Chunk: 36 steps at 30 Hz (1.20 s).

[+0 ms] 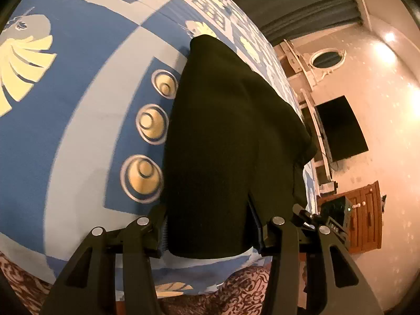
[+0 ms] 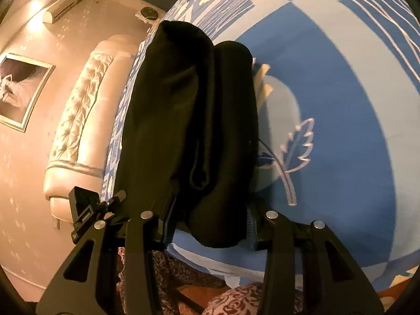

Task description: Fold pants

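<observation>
So right now you've got the black pants [image 1: 225, 141] pinched at the near end in both grippers, and the whole thing runs straight away from you across the blue patterned bedspread [image 1: 78, 84], long axis pointing toward the far edge of the bed. That's the relation that matters: the cloth lies dead ahead of both tools, not off to a side.

Your left gripper [image 1: 210, 231] has its jaws spread about as wide as the fabric, with the near edge of the pants sitting between them; looks like a hold on the cloth, though I can't tell how firm. Same story on your right gripper [image 2: 210, 225], where the pants [image 2: 194, 120] look bunched into two rolled ridges, so that side has more layers in its bite.

Both near ends hang just past the near edge of the bed, over the patterned carpet [image 1: 236, 288]. The far end rests up on the bedspread [image 2: 341, 92].

My guess is the next move is carrying the near end forward along that axis to the far end. Neither hand looks nearer, so keep them level or the fold goes crooked.
</observation>
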Tool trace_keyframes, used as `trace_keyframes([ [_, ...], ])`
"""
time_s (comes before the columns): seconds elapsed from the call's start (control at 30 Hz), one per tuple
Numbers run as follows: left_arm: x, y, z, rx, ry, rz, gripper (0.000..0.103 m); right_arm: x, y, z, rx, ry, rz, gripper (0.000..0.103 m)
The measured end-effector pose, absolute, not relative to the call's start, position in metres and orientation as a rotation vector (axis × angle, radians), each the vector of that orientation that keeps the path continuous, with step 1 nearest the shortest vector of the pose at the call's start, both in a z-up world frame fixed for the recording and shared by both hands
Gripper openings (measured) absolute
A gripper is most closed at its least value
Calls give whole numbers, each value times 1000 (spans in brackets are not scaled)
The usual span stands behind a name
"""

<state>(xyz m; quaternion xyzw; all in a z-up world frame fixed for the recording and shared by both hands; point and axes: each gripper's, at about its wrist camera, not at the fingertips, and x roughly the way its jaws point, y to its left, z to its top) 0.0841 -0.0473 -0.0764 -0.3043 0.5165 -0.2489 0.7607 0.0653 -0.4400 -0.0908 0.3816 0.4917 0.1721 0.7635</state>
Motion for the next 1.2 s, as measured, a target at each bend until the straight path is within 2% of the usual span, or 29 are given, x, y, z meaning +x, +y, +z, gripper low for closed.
trace_keyframes([
  [1.2,84,-23,-79,-694,1144,-506,48,70,-420,-80,733,1050,392,41],
])
